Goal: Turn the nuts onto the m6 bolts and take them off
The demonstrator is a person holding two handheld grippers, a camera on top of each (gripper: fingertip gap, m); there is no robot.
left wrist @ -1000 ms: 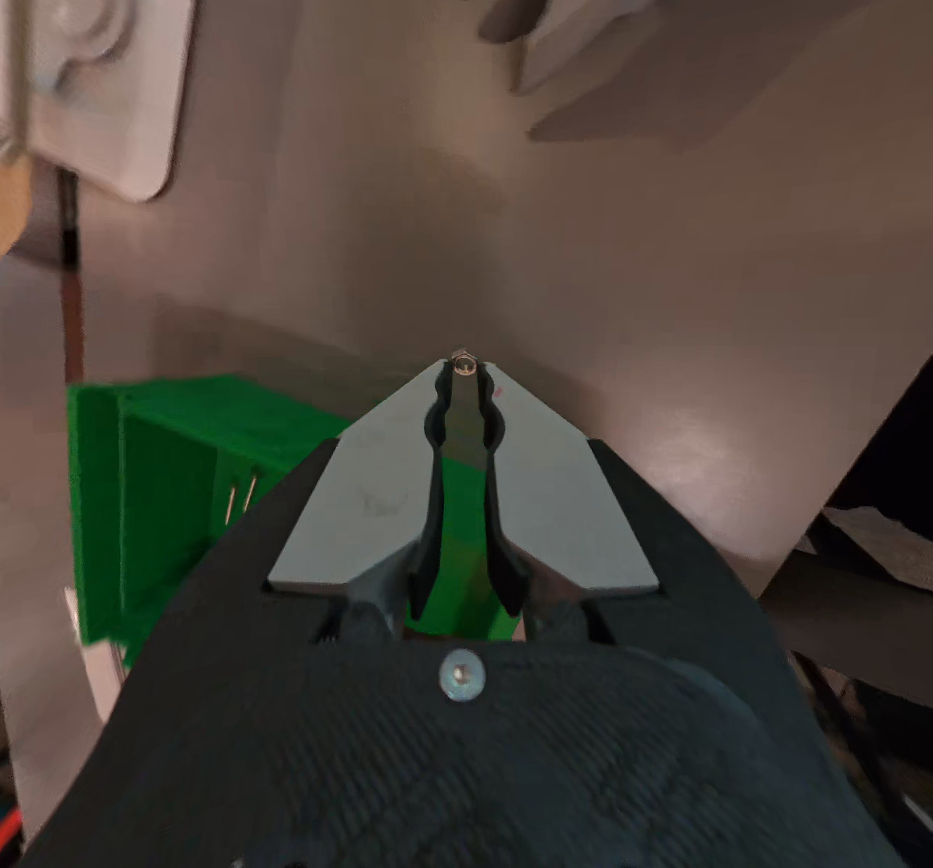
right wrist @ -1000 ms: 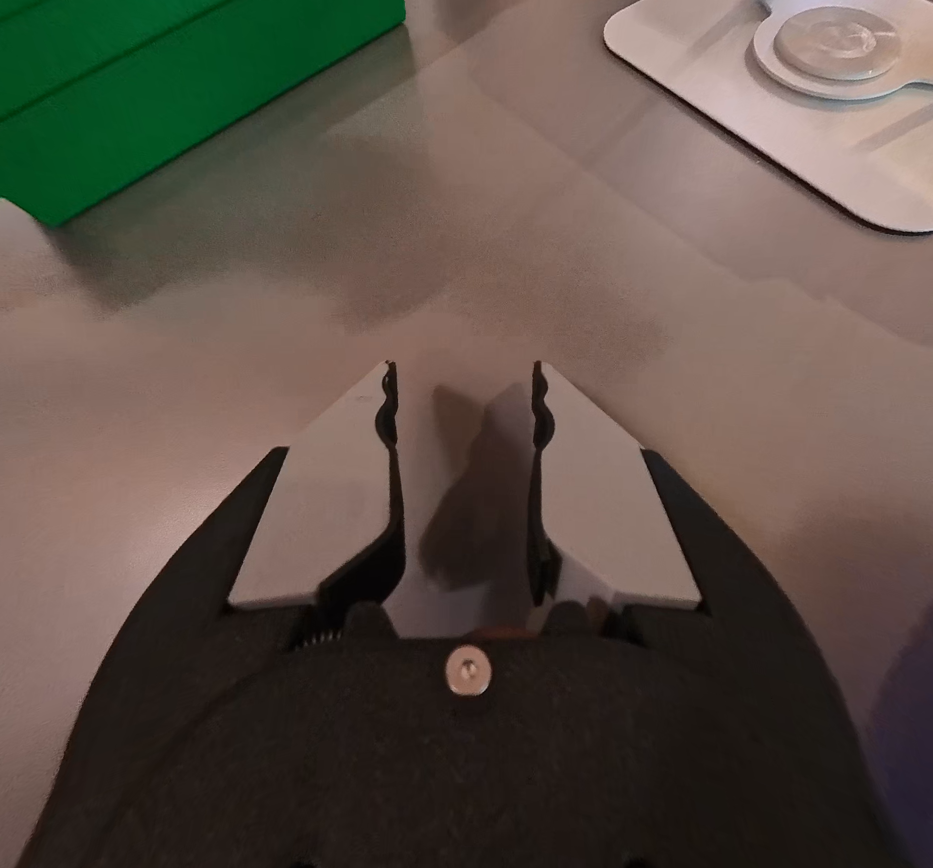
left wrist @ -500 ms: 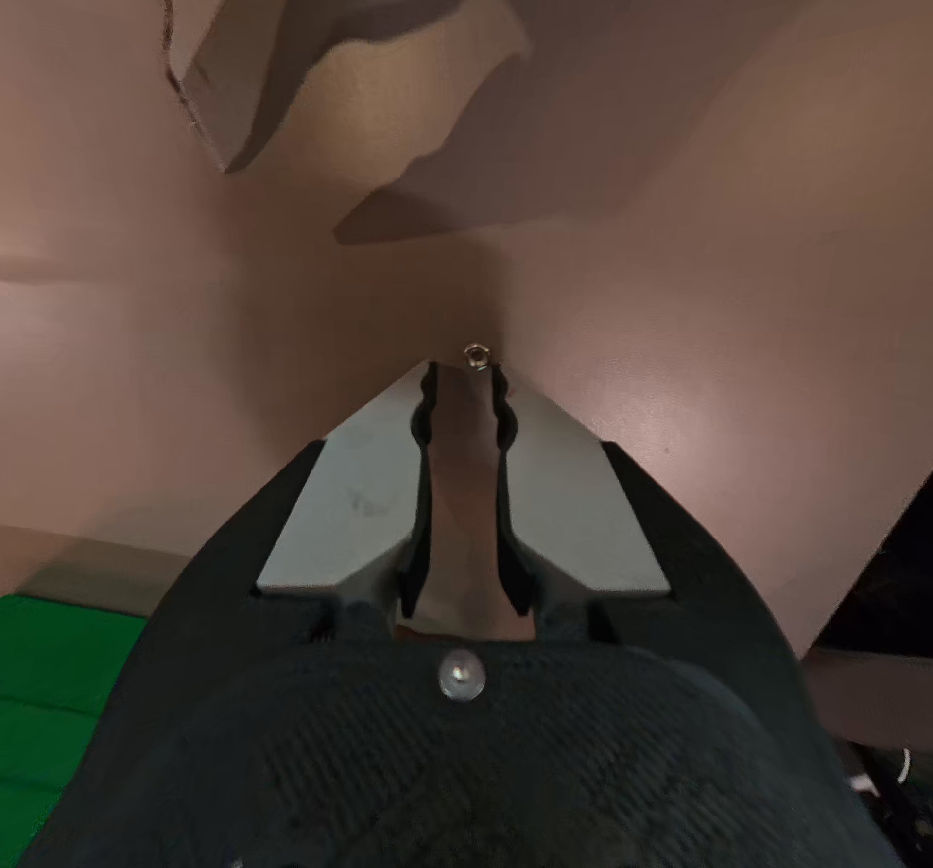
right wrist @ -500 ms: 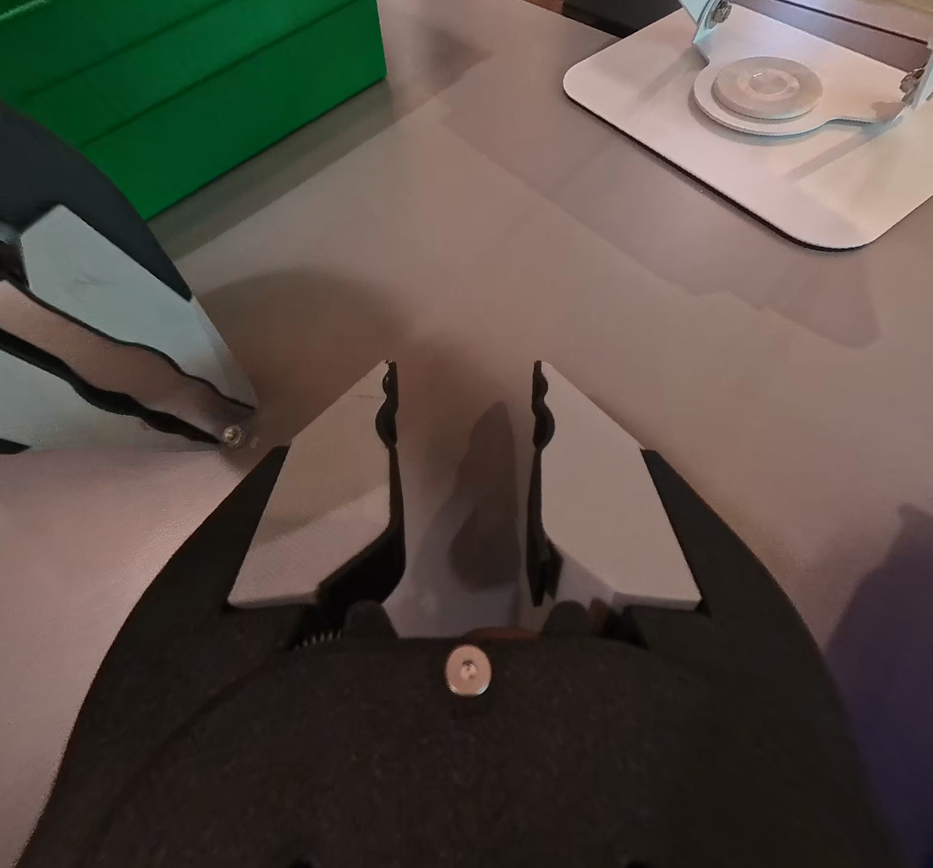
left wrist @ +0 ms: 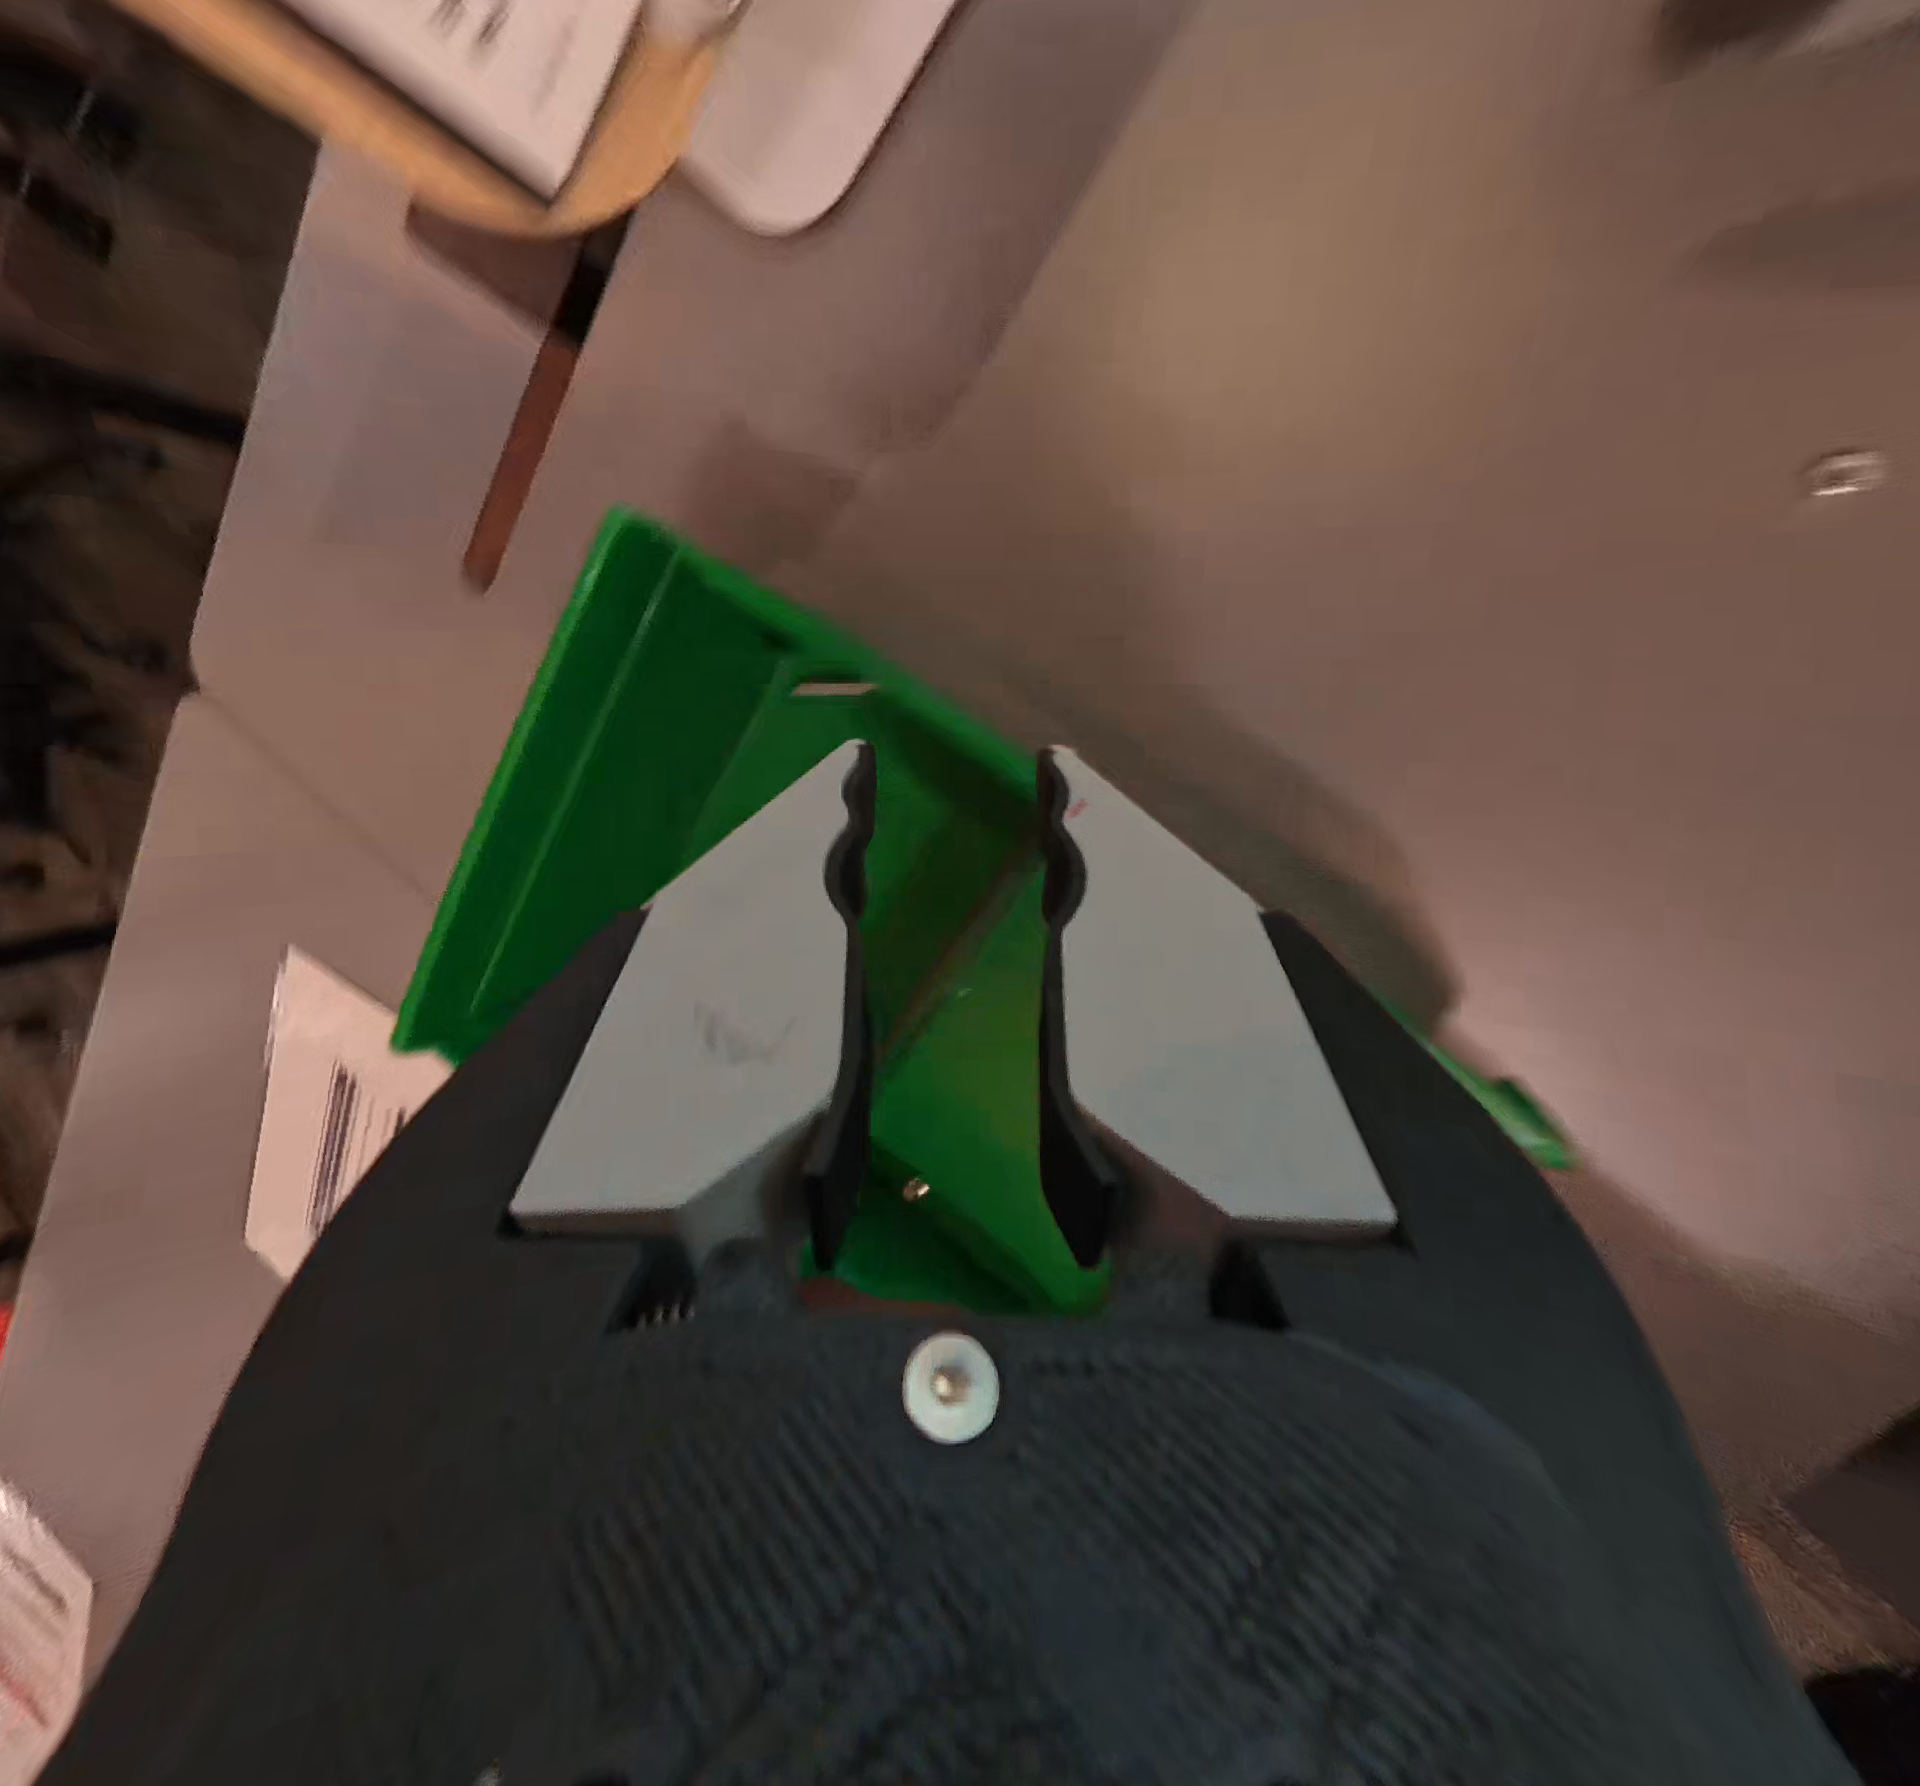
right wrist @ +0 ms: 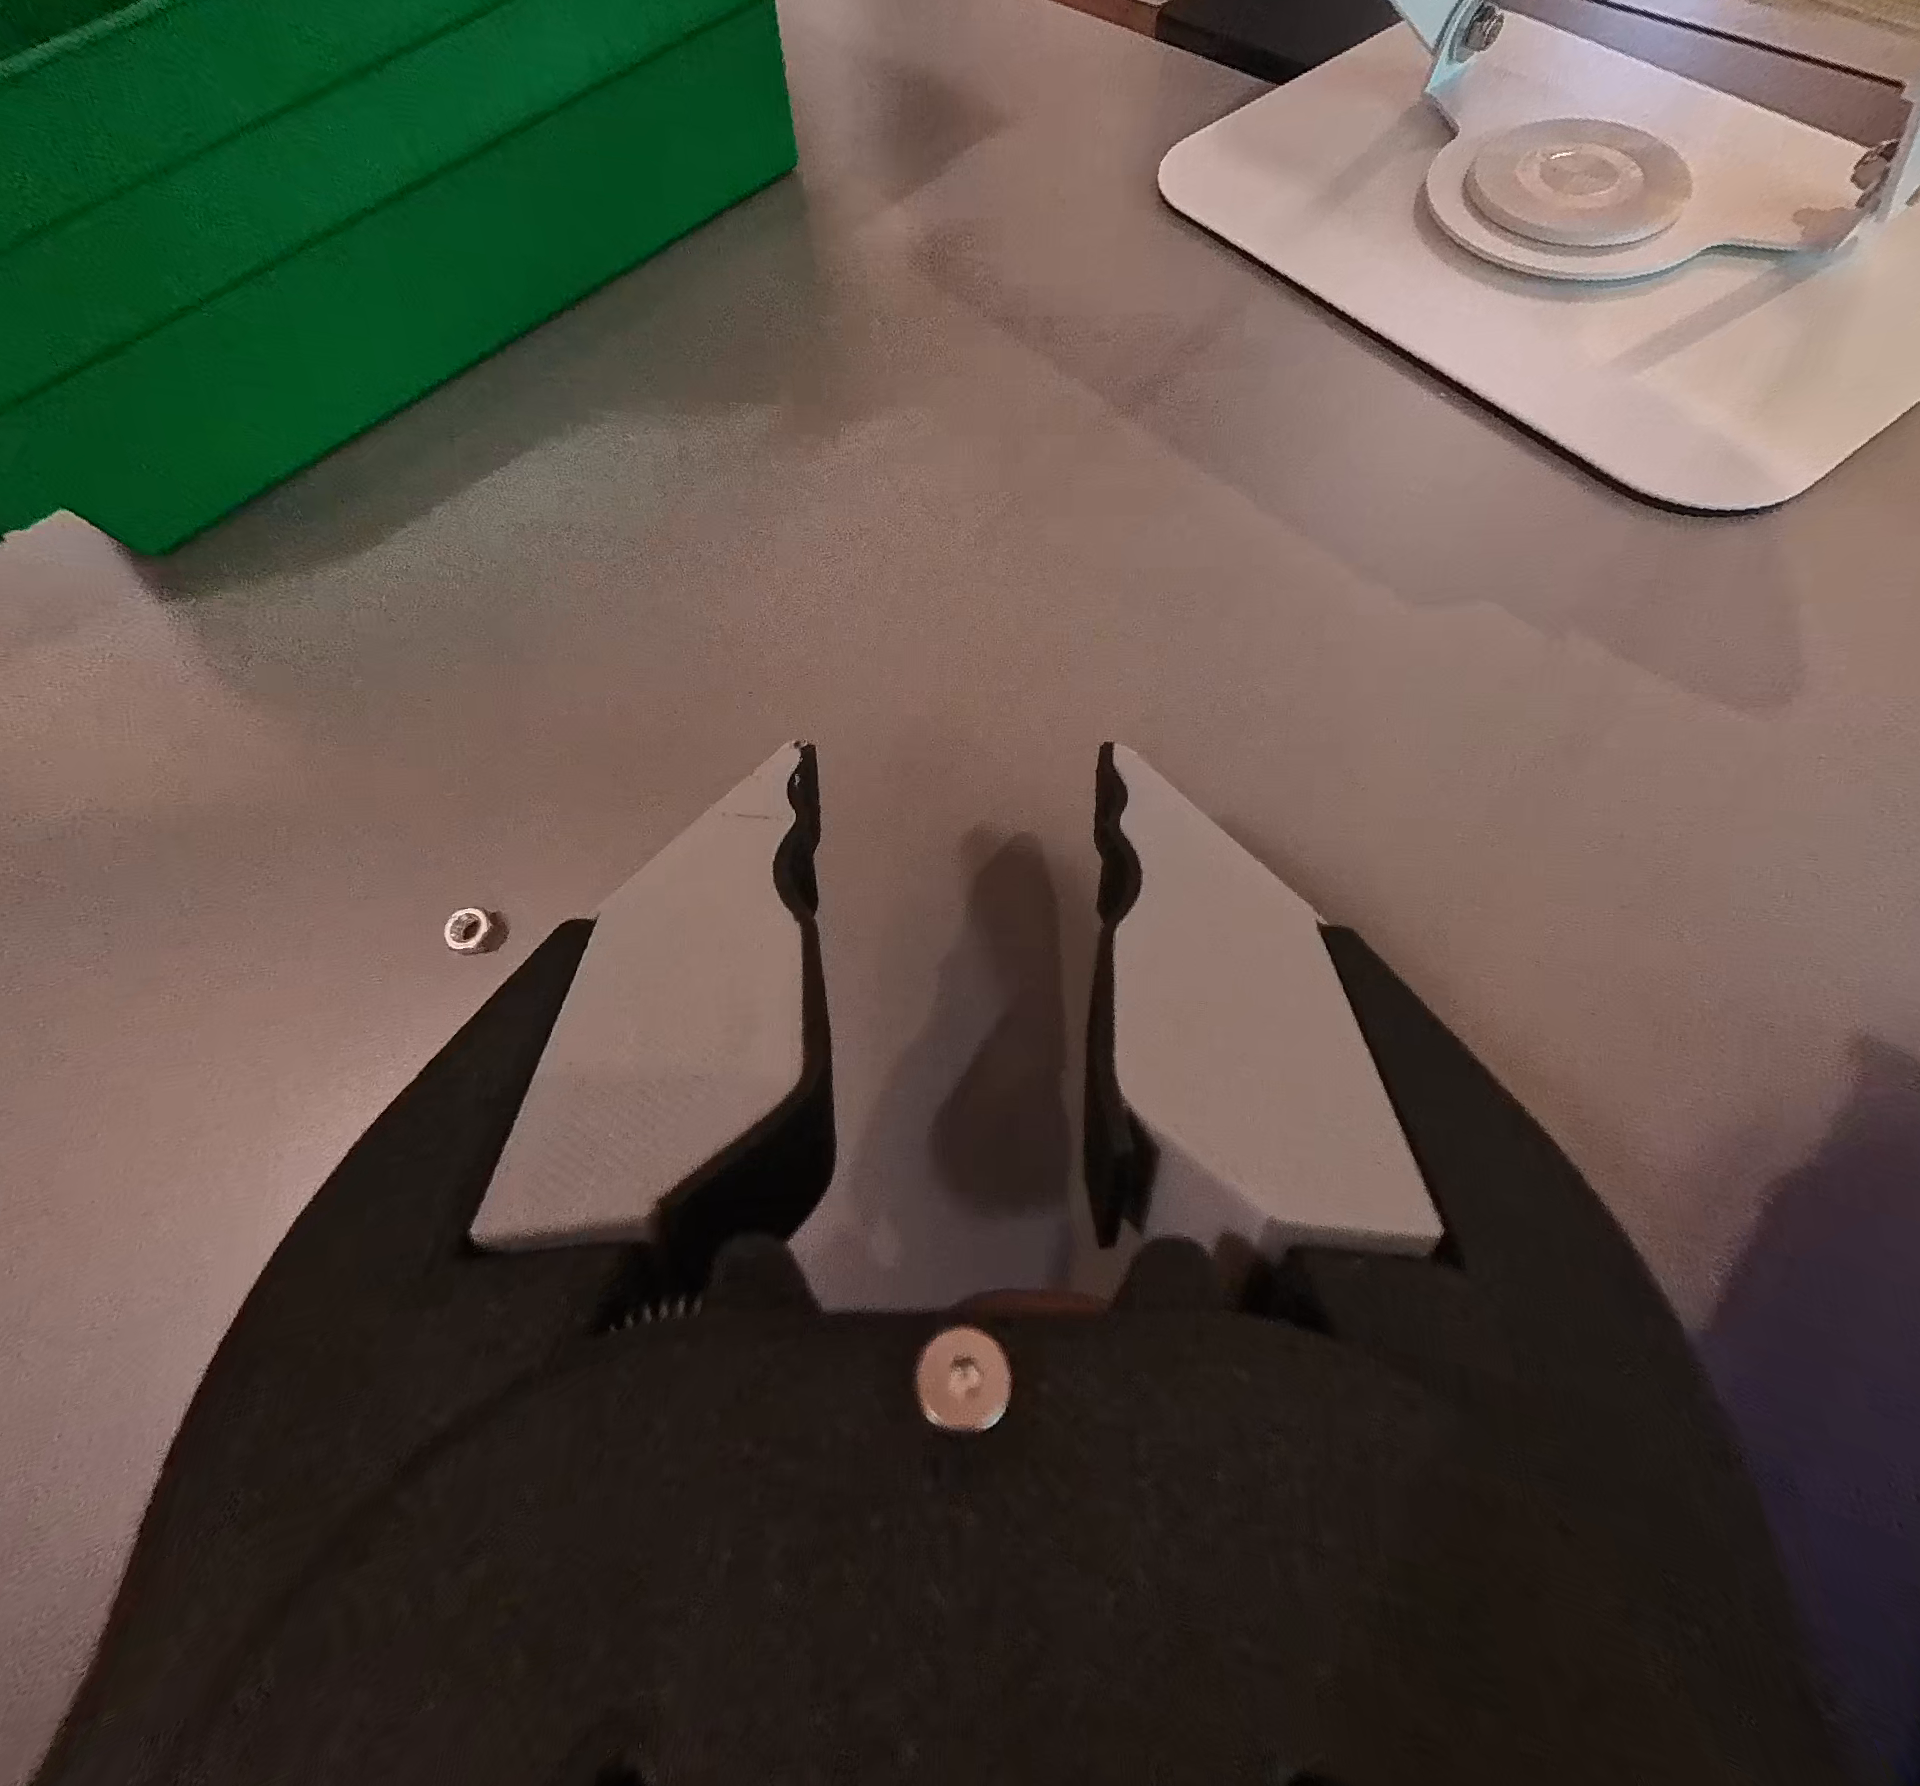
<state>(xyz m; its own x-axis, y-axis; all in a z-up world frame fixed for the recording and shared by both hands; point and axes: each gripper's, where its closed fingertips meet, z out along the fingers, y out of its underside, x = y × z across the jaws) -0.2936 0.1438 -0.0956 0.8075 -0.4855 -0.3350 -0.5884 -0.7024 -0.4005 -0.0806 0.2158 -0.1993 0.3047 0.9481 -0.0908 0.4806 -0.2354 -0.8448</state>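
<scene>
A small silver nut (right wrist: 473, 932) lies flat on the grey table, just left of my right gripper; it also shows blurred at the right of the left wrist view (left wrist: 1844, 474). My left gripper (left wrist: 951, 760) is open and empty, held above a green compartment bin (left wrist: 665, 760); a small bolt (left wrist: 914, 1189) lies inside the bin between the fingers. My right gripper (right wrist: 956, 760) is open and empty, low over the bare table. The green bin (right wrist: 395, 178) stands at the far left of the right wrist view.
A white stand base (right wrist: 1558, 282) with a round disc and a metal bracket sits at the far right. A flat brown and black strip (right wrist: 1143, 1) lies behind it. A white labelled packet (left wrist: 322, 1113) lies by the bin near the table's edge.
My left gripper let the nut go onto the table, opened wider and swung back over the green bin. My right gripper stayed open and shifted only slightly.
</scene>
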